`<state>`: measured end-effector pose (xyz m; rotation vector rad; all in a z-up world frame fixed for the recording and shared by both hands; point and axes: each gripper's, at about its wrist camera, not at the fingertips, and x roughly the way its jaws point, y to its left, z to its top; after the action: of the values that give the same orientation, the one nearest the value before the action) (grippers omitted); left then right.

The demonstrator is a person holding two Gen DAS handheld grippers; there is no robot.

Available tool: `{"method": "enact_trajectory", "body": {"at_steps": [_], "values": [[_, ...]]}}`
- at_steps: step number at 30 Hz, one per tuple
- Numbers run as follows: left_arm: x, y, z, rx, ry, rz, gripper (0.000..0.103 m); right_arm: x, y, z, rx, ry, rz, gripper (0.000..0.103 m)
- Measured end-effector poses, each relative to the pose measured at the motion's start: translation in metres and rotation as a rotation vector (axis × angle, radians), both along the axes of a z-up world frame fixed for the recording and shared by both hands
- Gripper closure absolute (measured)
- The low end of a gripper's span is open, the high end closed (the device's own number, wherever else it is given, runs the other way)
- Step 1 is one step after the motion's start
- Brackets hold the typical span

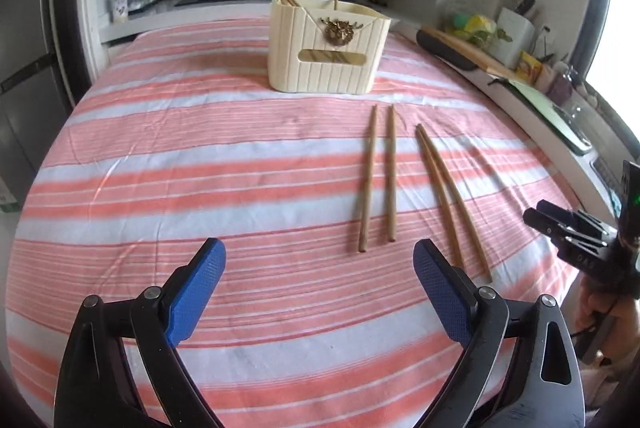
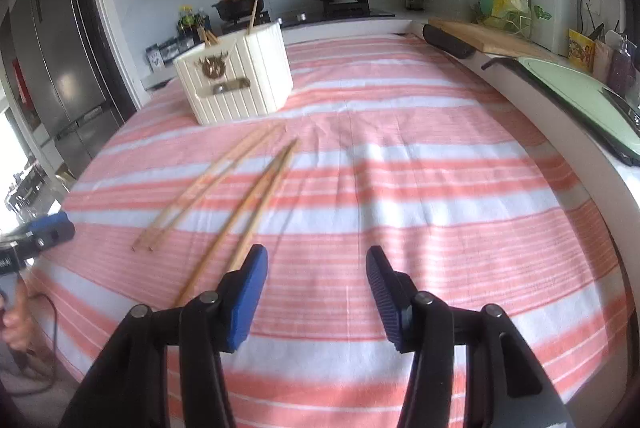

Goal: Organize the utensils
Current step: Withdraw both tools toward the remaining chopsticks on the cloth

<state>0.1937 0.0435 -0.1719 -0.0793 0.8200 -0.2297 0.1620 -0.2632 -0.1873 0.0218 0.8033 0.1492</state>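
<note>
Spread wide and holding nothing, the left tongs (image 1: 320, 288) fill the bottom of their frame; the right tongs (image 2: 316, 286) likewise gape empty. Four loose chopsticks (image 1: 390, 176) lie in two pairs at centre right on the striped table (image 1: 200, 168). Three more stand in one cream holder (image 1: 326, 48) at upper centre.

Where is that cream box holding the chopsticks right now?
The cream utensil box stands upright at the far end of the striped tablecloth, just beyond the four loose chopsticks, with the stove behind it.
</note>
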Motion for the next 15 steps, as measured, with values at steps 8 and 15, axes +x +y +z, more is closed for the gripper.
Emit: {"method": "enact_trajectory", "body": {"at_steps": [8, 15], "values": [[0.012, -0.005, -0.007, 0.030, 0.003, 0.036, 0.008, 0.003, 0.017, 0.002, -0.026, -0.051, 0.044, 0.051], [0.049, -0.002, -0.004, -0.024, 0.067, -0.020, 0.008, 0.014, 0.019, -0.005, 0.080, 0.006, 0.087, 0.051]]}}
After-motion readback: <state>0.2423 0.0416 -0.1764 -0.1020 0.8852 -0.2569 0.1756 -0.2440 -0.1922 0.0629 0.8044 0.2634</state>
